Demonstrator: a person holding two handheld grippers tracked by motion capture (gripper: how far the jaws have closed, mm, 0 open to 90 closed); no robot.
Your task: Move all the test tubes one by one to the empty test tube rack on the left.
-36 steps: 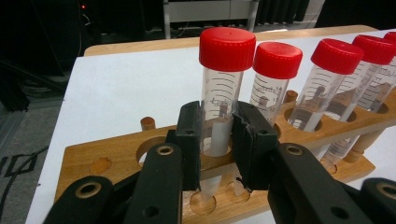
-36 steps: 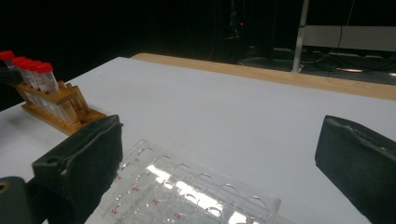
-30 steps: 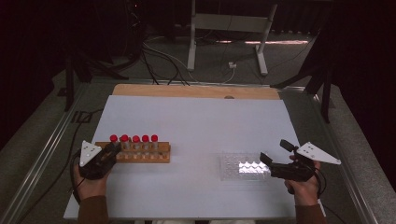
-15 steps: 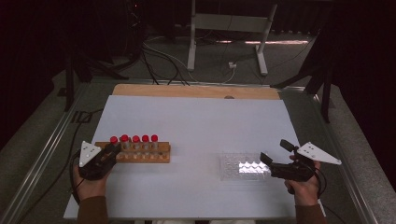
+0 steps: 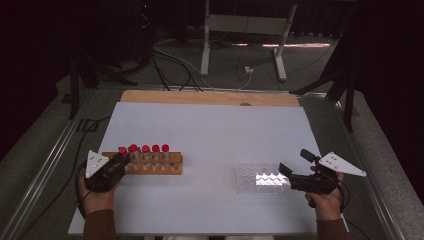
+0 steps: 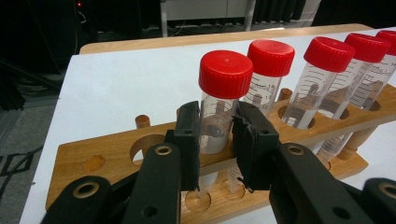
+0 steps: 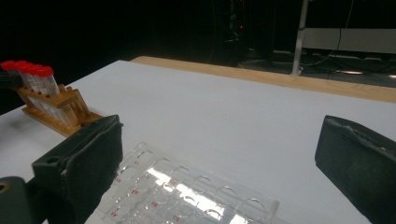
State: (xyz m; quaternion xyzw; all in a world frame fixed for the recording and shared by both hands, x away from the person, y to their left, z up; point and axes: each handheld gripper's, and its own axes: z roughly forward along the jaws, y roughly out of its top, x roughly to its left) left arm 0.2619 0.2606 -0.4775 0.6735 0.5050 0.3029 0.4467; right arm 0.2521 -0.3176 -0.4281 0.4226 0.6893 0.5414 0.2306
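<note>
We saw the left gripper point(image 6: 215, 135) closed on the first tube point(image 6: 219, 105) in a wooden rack point(image 6: 105, 149), its two black pads pressing the clear wall just below the red cap. The tube stood upright in its hole, so its long axis ran straight up and down while the jaws came in level from the near side; we judged that the coming move would be a straight lift along that axis. Four more capped tubes point(image 6: 310, 79) stood in a row beyond it. The rack sat at the left of the white surface point(image 5: 210, 125), right by the left hand. Well apart, the right gripper point(image 5: 286, 173) rested with jaws wide, at the edge of a clear well plate point(image 7: 187, 196)
</note>
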